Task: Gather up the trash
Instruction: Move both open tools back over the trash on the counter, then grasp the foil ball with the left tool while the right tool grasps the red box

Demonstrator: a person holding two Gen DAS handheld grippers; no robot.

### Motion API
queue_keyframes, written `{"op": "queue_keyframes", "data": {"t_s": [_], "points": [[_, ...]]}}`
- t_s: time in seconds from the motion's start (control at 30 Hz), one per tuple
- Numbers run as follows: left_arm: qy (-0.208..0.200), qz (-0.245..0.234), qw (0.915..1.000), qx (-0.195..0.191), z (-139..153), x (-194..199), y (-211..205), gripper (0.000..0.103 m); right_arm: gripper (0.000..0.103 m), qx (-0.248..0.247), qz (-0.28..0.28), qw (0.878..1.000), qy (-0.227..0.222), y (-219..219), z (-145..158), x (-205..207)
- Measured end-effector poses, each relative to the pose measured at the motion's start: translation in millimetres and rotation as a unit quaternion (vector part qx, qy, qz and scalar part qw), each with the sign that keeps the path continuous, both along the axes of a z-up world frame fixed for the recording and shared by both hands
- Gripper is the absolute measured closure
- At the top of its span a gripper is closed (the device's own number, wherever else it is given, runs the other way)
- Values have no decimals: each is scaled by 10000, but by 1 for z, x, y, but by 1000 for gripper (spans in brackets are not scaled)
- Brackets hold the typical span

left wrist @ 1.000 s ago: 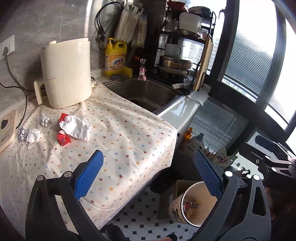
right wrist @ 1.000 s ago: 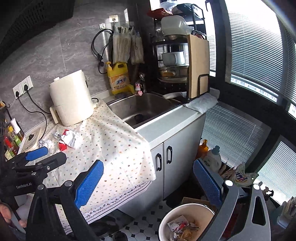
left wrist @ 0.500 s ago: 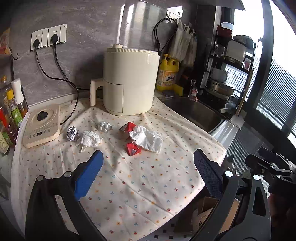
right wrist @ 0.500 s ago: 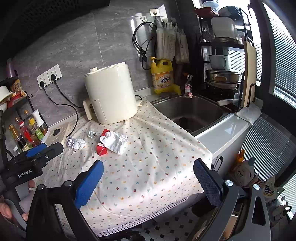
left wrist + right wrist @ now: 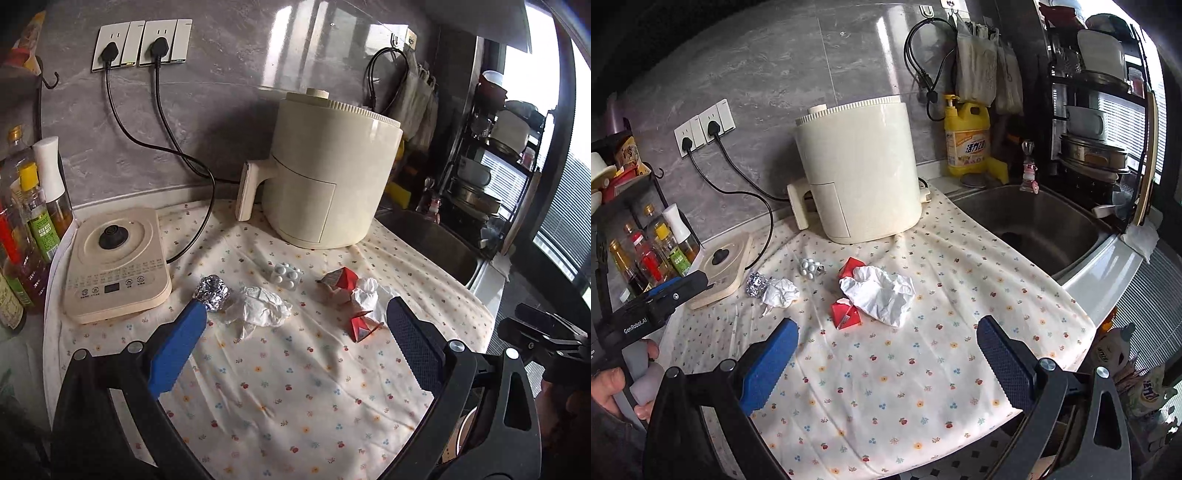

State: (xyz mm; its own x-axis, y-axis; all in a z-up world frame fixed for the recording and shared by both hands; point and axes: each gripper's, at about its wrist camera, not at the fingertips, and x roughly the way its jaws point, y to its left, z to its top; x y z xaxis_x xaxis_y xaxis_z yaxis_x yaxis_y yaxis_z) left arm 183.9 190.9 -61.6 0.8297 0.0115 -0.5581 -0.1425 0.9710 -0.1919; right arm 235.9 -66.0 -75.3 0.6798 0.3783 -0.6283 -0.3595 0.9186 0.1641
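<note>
Trash lies on the flowered cloth (image 5: 295, 387): a foil ball (image 5: 211, 292), a crumpled white tissue (image 5: 262, 310), a pill blister (image 5: 286, 275), a torn red carton (image 5: 341, 284) and a larger white tissue (image 5: 369, 291). My left gripper (image 5: 295, 332) is open and empty, just in front of the small tissue. In the right wrist view the foil ball (image 5: 756, 283), small tissue (image 5: 781, 291), blister (image 5: 810, 266), red carton (image 5: 846, 314) and large tissue (image 5: 879, 291) show. My right gripper (image 5: 886, 347) is open and empty, in front of the large tissue.
A cream air fryer (image 5: 328, 184) stands behind the trash, an induction base (image 5: 114, 262) and oil bottles (image 5: 33, 221) at the left. The sink (image 5: 1034, 225), yellow detergent bottle (image 5: 967, 140) and dish rack (image 5: 1100, 129) lie to the right. The left gripper body (image 5: 653, 306) shows at left.
Both grippers swung left from the floor bin and came closer over the counter; the trash now sits nearer and more central. Both stay open.
</note>
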Motion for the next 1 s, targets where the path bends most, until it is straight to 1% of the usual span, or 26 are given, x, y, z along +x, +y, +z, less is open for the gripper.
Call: {"op": "queue_keyframes", "data": {"t_s": [0.1,0.2,0.27,0.3,0.37,0.43,0.53,0.6,0.67,0.83,1.0], "points": [[18,8,10000,-50,-5,8,19,6,14,-5,139,9997,185,20,-9,10],[161,35,9999,33,-14,19,34,6,19,-68,198,9991,358,38,-19,21],[265,54,9996,16,-21,27,43,6,22,-147,195,9984,508,49,-28,29],[324,66,9995,-17,-25,31,48,7,26,-165,197,9979,589,55,-33,34],[429,62,9990,-97,-34,40,58,13,31,-225,185,9968,739,66,-44,42],[524,36,9986,-95,-42,49,65,17,35,-319,146,9956,865,77,-54,50],[662,41,9977,-105,-55,63,76,27,40,-275,112,9939,1062,86,-65,62],[767,73,9969,-147,-64,74,84,30,41,-305,56,9928,1157,90,-72,69],[868,62,9960,-200,-72,83,90,36,43,-289,-11,9916,1258,93,-78,76],[1071,-22,9940,-215,-89,104,99,40,46,-289,-158,9889,1446,101,-90,89],[1222,-110,9917,-371,-104,115,100,40,49,-395,-163,9867,1567,108,-101,97]]}}
